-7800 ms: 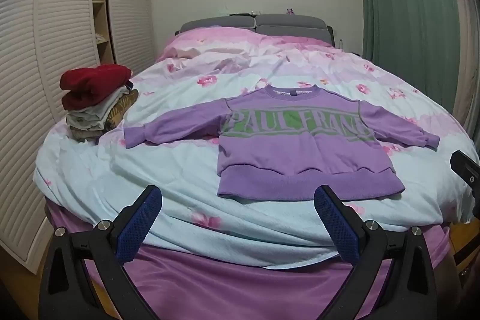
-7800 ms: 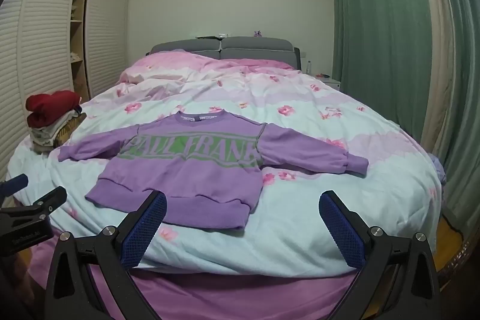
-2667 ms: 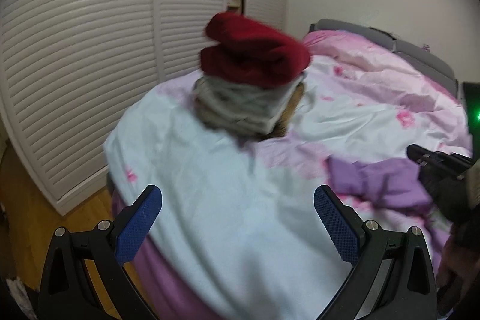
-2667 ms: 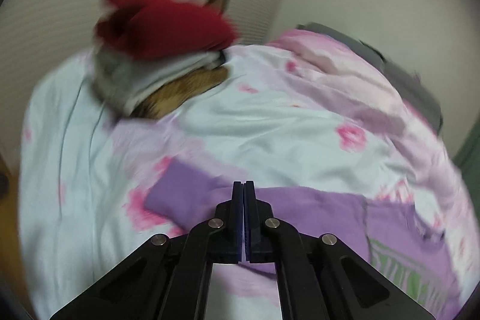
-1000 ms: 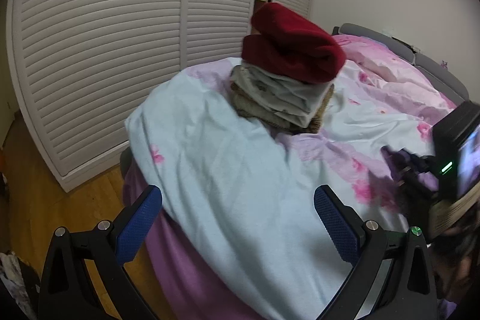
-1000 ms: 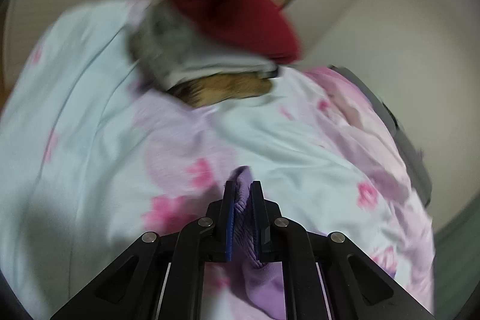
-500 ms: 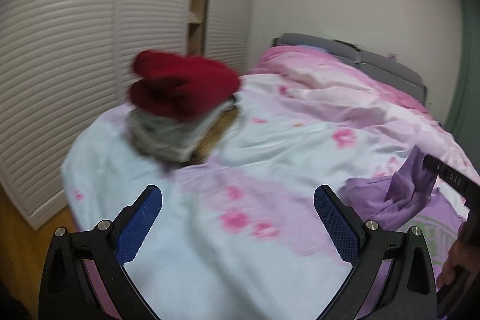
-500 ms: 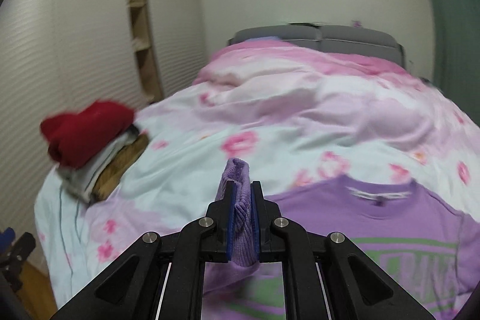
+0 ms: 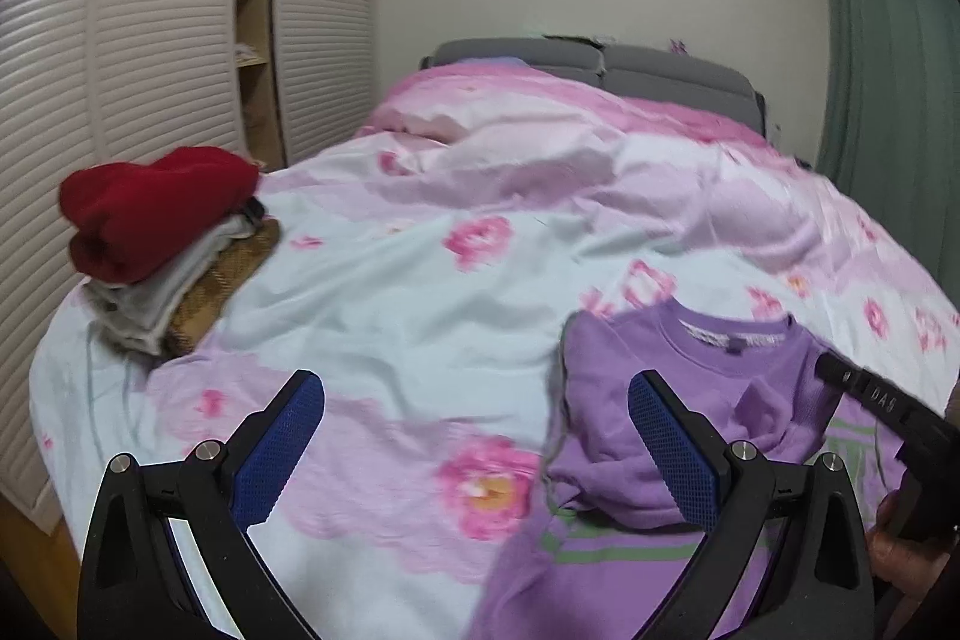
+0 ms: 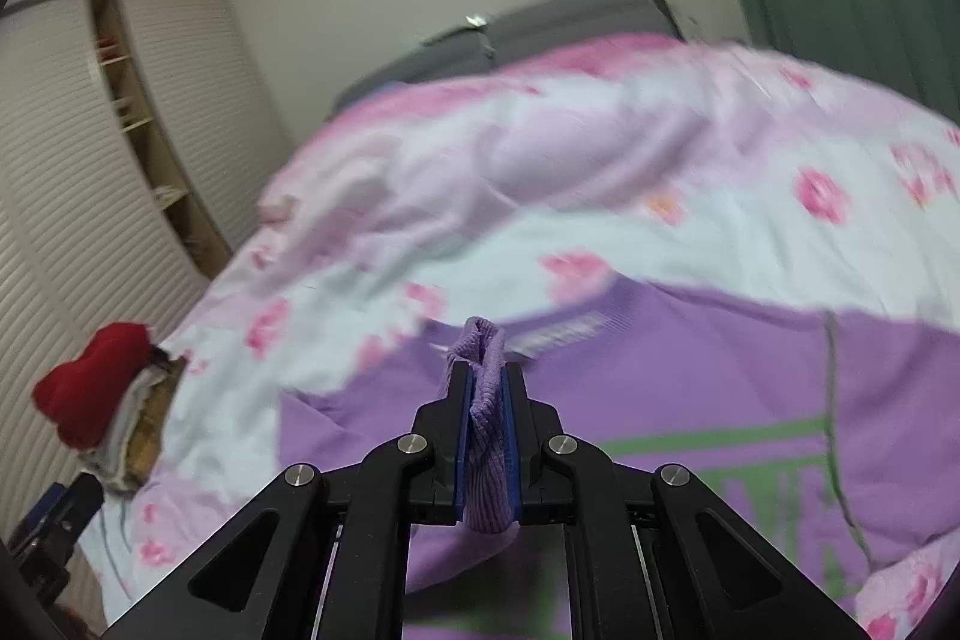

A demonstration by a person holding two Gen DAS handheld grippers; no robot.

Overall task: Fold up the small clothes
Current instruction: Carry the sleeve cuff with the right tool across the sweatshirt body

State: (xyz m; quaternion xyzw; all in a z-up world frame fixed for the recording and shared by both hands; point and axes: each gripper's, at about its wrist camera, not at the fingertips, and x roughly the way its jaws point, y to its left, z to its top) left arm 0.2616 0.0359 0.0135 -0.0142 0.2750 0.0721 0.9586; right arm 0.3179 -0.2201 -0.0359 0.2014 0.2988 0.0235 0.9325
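A purple sweatshirt with green lettering lies on the flowered bed cover. Its left sleeve is folded over onto the chest. My right gripper is shut on the ribbed sleeve cuff and holds it above the sweatshirt body, just below the neckline. In the left wrist view the right gripper enters from the right edge, over the chest. My left gripper hangs open over the bed cover, left of the sweatshirt, with nothing between its blue pads.
A stack of folded clothes topped by a red garment sits at the bed's left edge, also in the right wrist view. White louvred wardrobe doors stand to the left, a grey headboard at the far end, green curtains on the right.
My right gripper has carried the sleeve cuff rightward from near the clothes stack to over the sweatshirt's chest, rolling as it went. My left gripper swung right and stayed open.
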